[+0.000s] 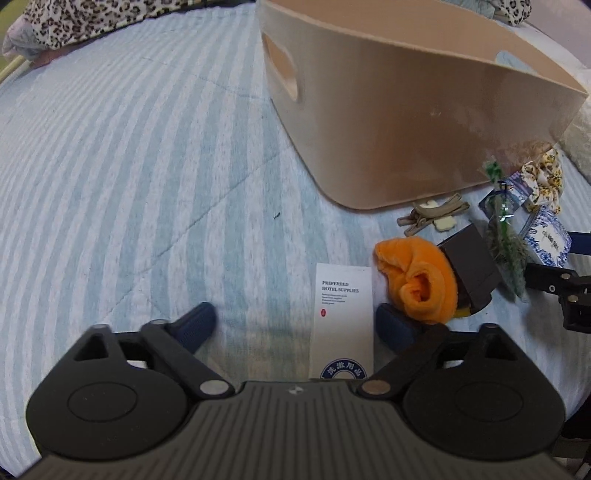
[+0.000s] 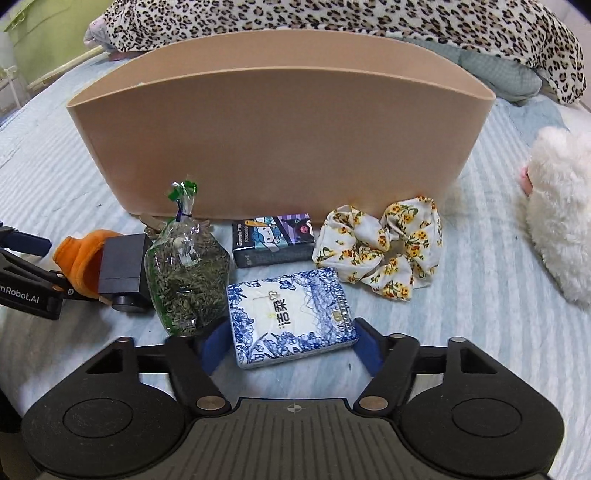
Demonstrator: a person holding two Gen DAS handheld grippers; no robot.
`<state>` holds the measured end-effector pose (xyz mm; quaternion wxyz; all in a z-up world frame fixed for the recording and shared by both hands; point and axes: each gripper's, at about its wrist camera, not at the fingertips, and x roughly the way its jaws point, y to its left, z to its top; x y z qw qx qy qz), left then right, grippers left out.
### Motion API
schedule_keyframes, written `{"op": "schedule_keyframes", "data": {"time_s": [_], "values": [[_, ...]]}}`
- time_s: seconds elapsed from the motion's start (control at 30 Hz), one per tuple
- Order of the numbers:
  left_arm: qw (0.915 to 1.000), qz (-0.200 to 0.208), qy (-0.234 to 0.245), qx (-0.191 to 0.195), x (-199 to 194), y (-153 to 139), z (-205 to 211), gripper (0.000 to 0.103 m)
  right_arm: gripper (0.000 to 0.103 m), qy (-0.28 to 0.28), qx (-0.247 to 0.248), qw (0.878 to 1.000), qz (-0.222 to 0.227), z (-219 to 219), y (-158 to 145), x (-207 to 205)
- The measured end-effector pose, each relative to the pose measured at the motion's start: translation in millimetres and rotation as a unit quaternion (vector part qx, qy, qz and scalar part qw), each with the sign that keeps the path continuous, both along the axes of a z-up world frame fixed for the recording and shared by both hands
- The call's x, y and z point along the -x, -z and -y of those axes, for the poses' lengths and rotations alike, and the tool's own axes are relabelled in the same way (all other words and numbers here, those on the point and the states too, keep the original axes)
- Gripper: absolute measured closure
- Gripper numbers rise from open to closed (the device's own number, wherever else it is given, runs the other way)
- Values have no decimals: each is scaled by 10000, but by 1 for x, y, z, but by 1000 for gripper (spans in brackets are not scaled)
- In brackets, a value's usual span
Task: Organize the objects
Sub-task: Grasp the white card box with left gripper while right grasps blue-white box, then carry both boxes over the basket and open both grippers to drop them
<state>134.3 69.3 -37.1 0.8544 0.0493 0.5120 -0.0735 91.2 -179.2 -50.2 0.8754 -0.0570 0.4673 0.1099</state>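
A tan bin (image 1: 406, 110) stands on the striped bedspread; it also shows in the right wrist view (image 2: 280, 140). My left gripper (image 1: 299, 325) is open, its fingers on either side of a white hotel-supplies packet (image 1: 341, 317) lying flat. An orange cloth (image 1: 417, 277) and a dark box (image 1: 472, 266) lie just right of it. My right gripper (image 2: 288, 341) is open around a blue-and-white tissue pack (image 2: 291, 314). A bag of dried herbs (image 2: 186, 273), a cartoon card box (image 2: 273, 238) and a floral scrunchie (image 2: 384, 243) lie in front of the bin.
A beige hair clip (image 1: 432, 214) lies by the bin's corner. A white plush toy (image 2: 561, 210) sits at the right. A leopard-print blanket (image 2: 332, 22) lies behind the bin. The left gripper's arm shows at the left of the right wrist view (image 2: 26, 280).
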Motion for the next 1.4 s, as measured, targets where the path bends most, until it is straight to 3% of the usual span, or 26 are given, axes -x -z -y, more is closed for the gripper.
{"op": "schedule_keyframes", "data": {"time_s": [0.17,0.23,0.47,0.67,0.83,1.0,1.13,1.4], "values": [[9998,119,149,-1,4,-13,1,61,40,-11,18,10000,35,1,-2,11],[9998,93,189,37,4,-18,0,70,40,7,23,10000,64,2,-5,15],[9997,200,60,113,19,-38,-3,71,40,145,-140,9992,354,16,-33,31],[9950,941,133,306,38,-84,4,71,40,315,-322,9955,831,33,-73,26],[9863,1603,102,365,32,-127,17,71,40,407,-395,9891,1357,46,-110,13],[9798,1914,41,575,7,-154,36,71,40,447,-421,9856,1577,53,-134,-19],[9809,1906,80,389,-21,-150,64,71,40,490,-411,9856,1566,54,-141,-48],[9899,1415,40,81,-67,-101,97,71,40,433,-87,9893,1393,40,-125,-93]]}}
